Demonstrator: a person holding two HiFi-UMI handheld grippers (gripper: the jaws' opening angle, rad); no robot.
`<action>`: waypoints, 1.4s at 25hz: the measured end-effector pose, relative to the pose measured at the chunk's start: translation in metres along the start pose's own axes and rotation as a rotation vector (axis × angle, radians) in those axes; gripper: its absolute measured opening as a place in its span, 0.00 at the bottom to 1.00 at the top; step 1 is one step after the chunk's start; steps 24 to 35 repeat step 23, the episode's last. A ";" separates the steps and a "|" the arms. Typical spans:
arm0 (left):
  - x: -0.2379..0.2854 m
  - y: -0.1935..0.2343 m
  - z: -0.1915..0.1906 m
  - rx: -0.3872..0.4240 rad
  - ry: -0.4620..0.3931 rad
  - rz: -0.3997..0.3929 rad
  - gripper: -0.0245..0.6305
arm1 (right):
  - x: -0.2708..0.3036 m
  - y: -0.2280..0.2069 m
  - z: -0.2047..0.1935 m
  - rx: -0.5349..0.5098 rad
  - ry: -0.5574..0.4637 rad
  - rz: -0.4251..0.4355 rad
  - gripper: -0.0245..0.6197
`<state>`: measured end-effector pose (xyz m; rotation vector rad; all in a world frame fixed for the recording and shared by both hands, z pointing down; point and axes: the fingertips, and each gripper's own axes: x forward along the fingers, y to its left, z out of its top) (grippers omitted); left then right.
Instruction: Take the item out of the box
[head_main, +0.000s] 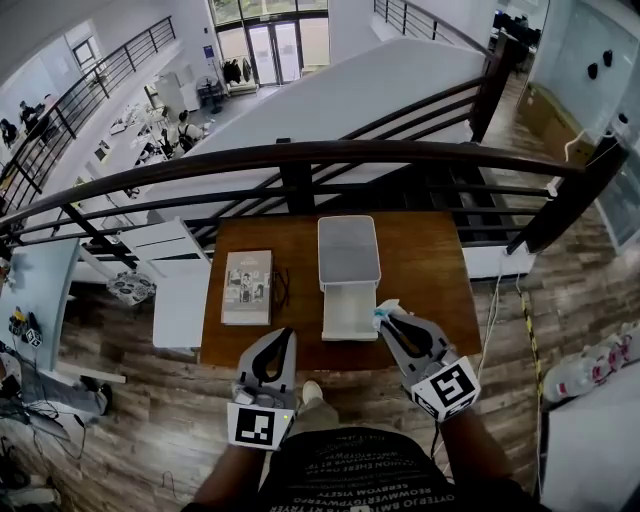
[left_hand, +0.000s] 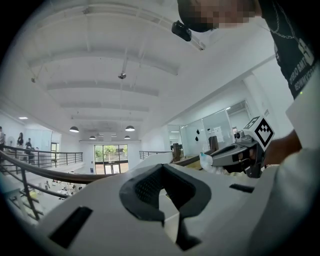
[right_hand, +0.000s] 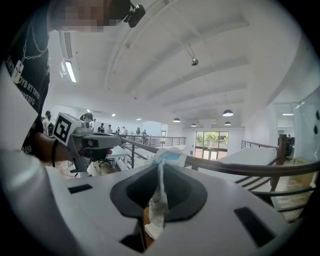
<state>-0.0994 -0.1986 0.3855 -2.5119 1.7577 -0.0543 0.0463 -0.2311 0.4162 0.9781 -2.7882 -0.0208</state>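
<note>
Head view first: the box (head_main: 349, 270) sits open in the middle of the table (head_main: 430, 260), lid flipped back on its far side, and a booklet (head_main: 247, 287) lies just left of it. The right gripper (head_main: 388, 320) is at the box's near-right corner and is pinching a small packet (head_main: 385, 312), so I'd say the item is already out of the box and held clear of it. The left gripper (head_main: 284, 335) hangs off the box's near-left side, just waiting by the looks of it.

Left gripper view: its jaws meet at the tips with nothing between them.

Right gripper view: the jaws are nearly together, clamped on the thin white packet with the blue top, which sticks up past them.
</note>
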 end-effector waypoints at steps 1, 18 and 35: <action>-0.002 -0.001 0.001 0.001 -0.002 0.001 0.04 | -0.003 0.001 0.004 -0.004 -0.006 -0.001 0.08; -0.017 -0.015 0.002 -0.001 -0.003 0.000 0.04 | -0.020 0.005 0.008 -0.006 -0.017 -0.018 0.08; -0.016 -0.012 0.000 0.000 0.002 -0.002 0.04 | -0.016 0.004 0.005 0.002 -0.012 -0.019 0.08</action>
